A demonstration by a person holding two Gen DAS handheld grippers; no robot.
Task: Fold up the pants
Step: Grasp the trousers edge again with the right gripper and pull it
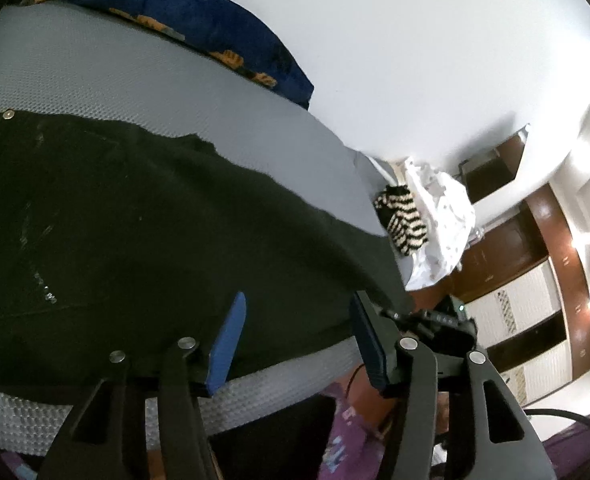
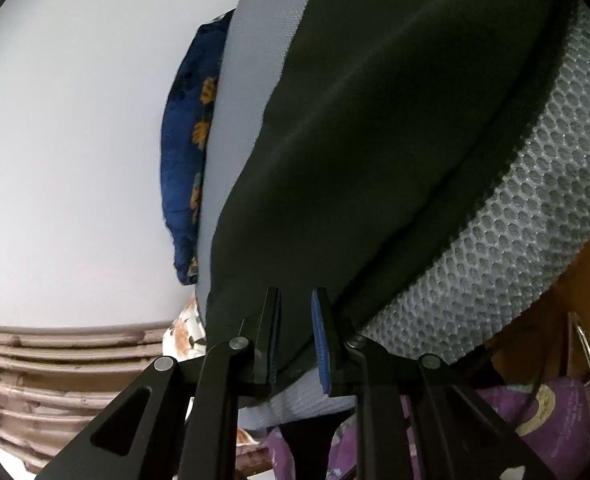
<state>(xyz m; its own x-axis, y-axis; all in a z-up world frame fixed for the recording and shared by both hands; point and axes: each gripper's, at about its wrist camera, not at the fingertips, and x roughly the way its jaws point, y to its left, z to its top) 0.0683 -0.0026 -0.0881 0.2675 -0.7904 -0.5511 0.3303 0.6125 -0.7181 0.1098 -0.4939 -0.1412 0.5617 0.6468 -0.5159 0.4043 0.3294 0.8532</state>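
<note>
Left tool we see spread apart over black pants on grey mesh mattress; right tool nearly together around pants edge, grip unclear. Blue pillow against white wall.

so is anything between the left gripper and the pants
Nothing visible. The left gripper is open at the near edge of the black pants, which lie flat on the grey mattress. Only bare pant fabric shows between its fingers.
</note>
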